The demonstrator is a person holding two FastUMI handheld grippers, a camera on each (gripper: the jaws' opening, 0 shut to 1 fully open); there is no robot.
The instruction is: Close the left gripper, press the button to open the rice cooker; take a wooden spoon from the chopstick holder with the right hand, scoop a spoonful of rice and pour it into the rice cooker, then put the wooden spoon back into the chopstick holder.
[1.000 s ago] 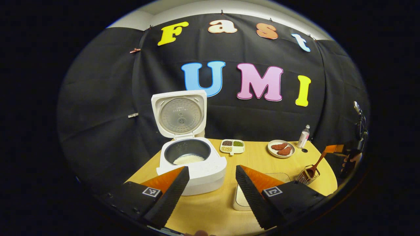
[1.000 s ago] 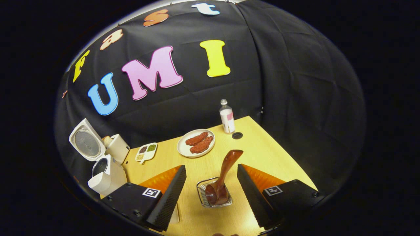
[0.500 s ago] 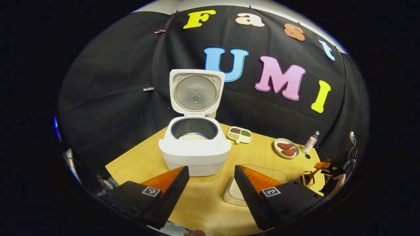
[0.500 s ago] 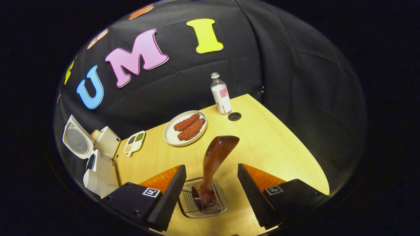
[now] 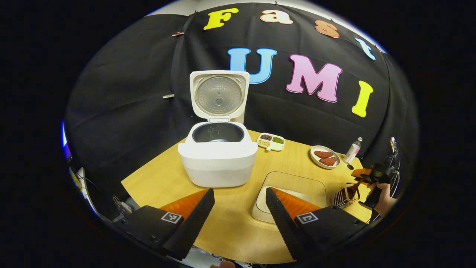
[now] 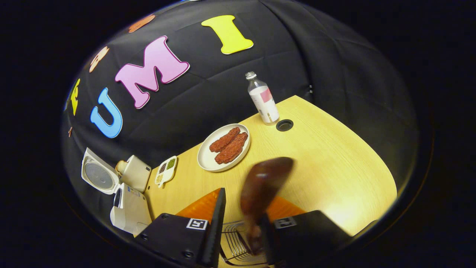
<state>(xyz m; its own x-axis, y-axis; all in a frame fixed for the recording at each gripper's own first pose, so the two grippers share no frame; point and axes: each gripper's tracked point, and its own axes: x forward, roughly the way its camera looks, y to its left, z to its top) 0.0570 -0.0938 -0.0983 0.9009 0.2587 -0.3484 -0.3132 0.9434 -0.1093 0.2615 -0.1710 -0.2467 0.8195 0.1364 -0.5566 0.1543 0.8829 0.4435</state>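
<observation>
The right gripper (image 6: 240, 219) has its fingers narrow around the wooden spoon (image 6: 260, 190) handle, the spoon standing in the chopstick holder (image 6: 232, 243) near the table's (image 6: 334, 156) right edge. The left gripper (image 5: 238, 212) hangs wide and holds nothing, before the open rice cooker (image 5: 217, 156).

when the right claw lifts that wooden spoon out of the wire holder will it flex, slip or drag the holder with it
The wooden spoon looks thick and solid, so it should stay stiff. Its handle looks smooth and glossy, so it may twist or slip between the fingers of the right claw. The holder is thin open wire, probably light, so it might tip or drag if the spoon's bowl catches.
</observation>
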